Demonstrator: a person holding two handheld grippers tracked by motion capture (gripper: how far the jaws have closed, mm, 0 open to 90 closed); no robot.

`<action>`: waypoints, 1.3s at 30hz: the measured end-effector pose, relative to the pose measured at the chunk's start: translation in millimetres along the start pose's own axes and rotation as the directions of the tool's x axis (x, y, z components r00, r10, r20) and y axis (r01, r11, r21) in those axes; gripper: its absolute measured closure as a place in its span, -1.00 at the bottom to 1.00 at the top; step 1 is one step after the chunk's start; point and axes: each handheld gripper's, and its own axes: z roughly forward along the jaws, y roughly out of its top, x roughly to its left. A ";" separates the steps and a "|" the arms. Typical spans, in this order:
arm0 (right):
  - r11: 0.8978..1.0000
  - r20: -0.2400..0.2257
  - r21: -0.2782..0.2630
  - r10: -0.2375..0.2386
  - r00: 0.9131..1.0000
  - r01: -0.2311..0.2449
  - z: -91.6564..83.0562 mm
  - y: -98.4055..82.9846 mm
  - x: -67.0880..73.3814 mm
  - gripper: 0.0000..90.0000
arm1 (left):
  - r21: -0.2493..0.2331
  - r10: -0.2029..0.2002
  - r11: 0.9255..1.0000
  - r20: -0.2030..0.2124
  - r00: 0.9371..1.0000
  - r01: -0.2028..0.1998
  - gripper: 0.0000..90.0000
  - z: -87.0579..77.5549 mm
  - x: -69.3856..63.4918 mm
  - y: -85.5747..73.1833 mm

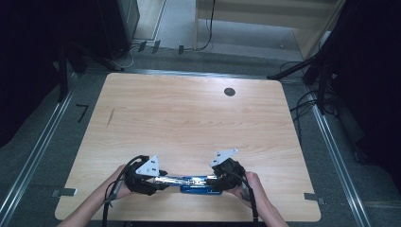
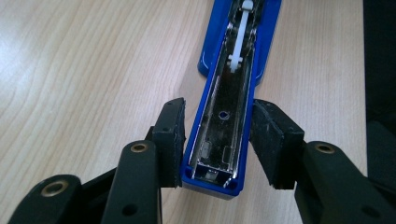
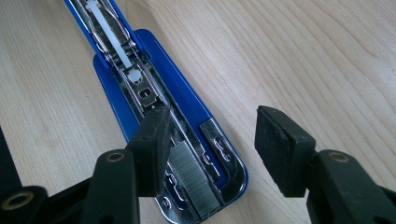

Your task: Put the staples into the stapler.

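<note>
Near the front edge of the wooden table (image 1: 189, 118), we've got a blue stapler (image 1: 196, 183) lying flat and swung fully open, stretched out between our two hands. Our left gripper (image 1: 163, 180) comes at it from the left end, our right gripper (image 1: 213, 182) from the right end.

From the left gripper view, we see the stapler's blue upper arm (image 2: 224, 121) running away from us, its shiny metal channel facing up with a white plastic pusher (image 2: 239, 39) farther along. Our left jaws straddle the near end of that arm: the left pad (image 2: 173, 140) sits right against the blue edge, the right pad (image 2: 271, 140) close beside the other edge, though we cannot tell whether it presses.

Over on the right gripper view, our jaws stand spread. One pad (image 3: 154, 140) rests over the metal magazine, just beside a strip of staples (image 3: 194, 179) lying in the track; the other pad (image 3: 280, 144) hangs over bare wood, well clear of the blue base (image 3: 187, 93).
</note>
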 end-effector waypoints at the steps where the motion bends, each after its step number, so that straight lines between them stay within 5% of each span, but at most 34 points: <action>1: 1.000 0.000 0.000 0.000 1.000 0.000 0.0 0.0 0.0 0.05 | -0.004 0.001 1.000 0.002 1.000 -0.001 0.27 -1.2 0.3 0.9; 6: 1.000 -0.007 -0.012 0.005 1.000 -0.005 -0.2 -2.3 -1.4 0.05 | -0.040 -0.003 0.999 0.015 1.000 0.004 0.30 -7.3 1.4 8.8; 26: 1.000 0.016 0.002 -0.027 1.000 0.027 -0.2 2.5 2.3 0.03 | -0.020 0.002 1.000 0.022 1.000 -0.002 0.31 -6.6 2.0 7.6; 39: 0.992 -0.006 -0.078 -0.099 0.995 0.099 1.6 16.8 30.4 0.21 | -0.020 0.013 1.000 0.006 1.000 -0.013 0.30 -8.1 0.3 13.0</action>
